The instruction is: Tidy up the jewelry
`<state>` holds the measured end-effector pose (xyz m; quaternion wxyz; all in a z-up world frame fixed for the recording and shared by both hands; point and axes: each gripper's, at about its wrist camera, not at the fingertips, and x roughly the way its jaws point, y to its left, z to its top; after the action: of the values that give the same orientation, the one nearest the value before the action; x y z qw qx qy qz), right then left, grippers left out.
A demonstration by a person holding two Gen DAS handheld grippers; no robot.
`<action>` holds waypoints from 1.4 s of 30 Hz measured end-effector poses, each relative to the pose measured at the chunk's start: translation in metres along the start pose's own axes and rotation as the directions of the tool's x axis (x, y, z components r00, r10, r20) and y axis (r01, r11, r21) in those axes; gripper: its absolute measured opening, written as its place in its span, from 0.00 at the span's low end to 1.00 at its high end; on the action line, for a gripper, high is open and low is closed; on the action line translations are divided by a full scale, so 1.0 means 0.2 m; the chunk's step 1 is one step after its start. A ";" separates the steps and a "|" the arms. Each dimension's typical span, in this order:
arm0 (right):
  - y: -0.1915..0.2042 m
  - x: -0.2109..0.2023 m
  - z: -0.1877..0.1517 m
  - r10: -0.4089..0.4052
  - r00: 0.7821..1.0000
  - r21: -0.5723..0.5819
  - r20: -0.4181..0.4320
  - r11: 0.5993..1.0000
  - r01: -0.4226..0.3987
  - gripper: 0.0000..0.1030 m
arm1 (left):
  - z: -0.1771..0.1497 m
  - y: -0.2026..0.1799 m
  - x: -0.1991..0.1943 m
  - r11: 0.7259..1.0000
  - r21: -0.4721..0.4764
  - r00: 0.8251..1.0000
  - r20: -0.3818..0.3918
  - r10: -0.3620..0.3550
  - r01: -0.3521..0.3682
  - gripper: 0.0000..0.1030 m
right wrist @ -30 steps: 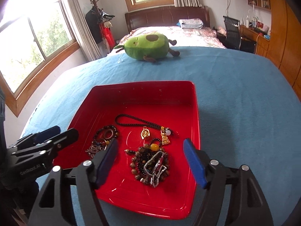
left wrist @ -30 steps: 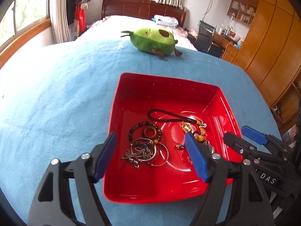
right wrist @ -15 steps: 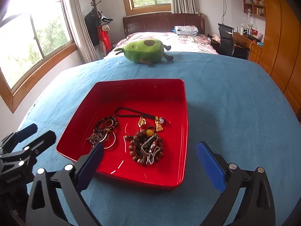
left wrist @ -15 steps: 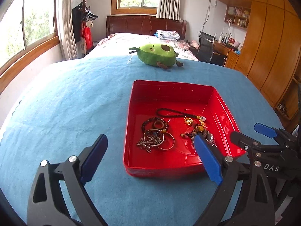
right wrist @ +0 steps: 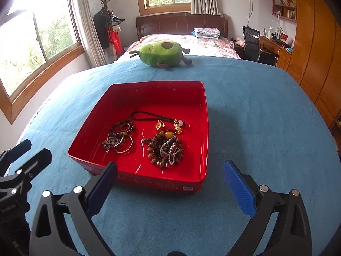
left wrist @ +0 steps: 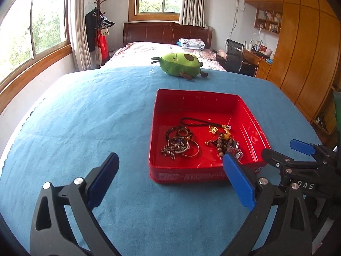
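Note:
A red tray (left wrist: 196, 92) (right wrist: 155, 83) sits on the blue cloth and holds the jewelry. On its left lie a dark bead bracelet (left wrist: 179, 133) and silver bangles with a chain (right wrist: 119, 143). A black cord with gold charms (right wrist: 149, 115) lies at the back. A heap of brown beads with a silver chain (right wrist: 166, 149) is on the right. My left gripper (left wrist: 169, 160) hangs before the tray's near wall, its jaws opening with nothing between them. My right gripper (right wrist: 170, 166) stands open and empty over the near rim.
A green avocado plush (left wrist: 181, 64) lies at the far edge of the blue cloth (left wrist: 85, 117). Beyond it are a bed, a desk with a chair, and wooden wardrobes on the right. Each gripper shows at the side of the other's view.
Both grippers have drawn back from over the jewelry to the tray's near edge, and their jaws have spread wider. The jewelry and the tray stay put.

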<state>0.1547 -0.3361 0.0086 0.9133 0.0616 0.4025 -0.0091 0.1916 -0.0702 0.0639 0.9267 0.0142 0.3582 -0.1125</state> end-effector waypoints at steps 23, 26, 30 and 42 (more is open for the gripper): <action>-0.05 0.04 -0.12 0.013 0.994 0.049 -0.104 0.999 -0.008 0.96 | -0.11 0.08 0.14 1.000 -0.004 0.981 -0.194 0.018 -0.019 0.96; -0.05 0.06 -0.12 0.015 0.994 0.054 -0.110 0.999 -0.009 0.96 | -0.10 0.08 0.16 1.000 -0.011 0.979 -0.202 0.014 -0.016 0.96; -0.06 0.08 -0.11 0.017 0.993 0.058 -0.118 0.998 -0.010 0.96 | -0.09 0.08 0.19 1.000 -0.022 0.976 -0.218 -0.005 0.000 0.96; -0.05 0.12 -0.11 0.000 0.989 0.047 -0.147 0.999 0.007 0.96 | -0.09 0.05 0.23 1.000 0.000 0.974 -0.228 0.010 -0.010 0.96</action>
<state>0.1545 -0.3426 -0.0253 0.8794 0.0829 0.4686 -0.0159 0.2162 -0.0676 0.0195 0.8802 0.0282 0.4620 -0.1051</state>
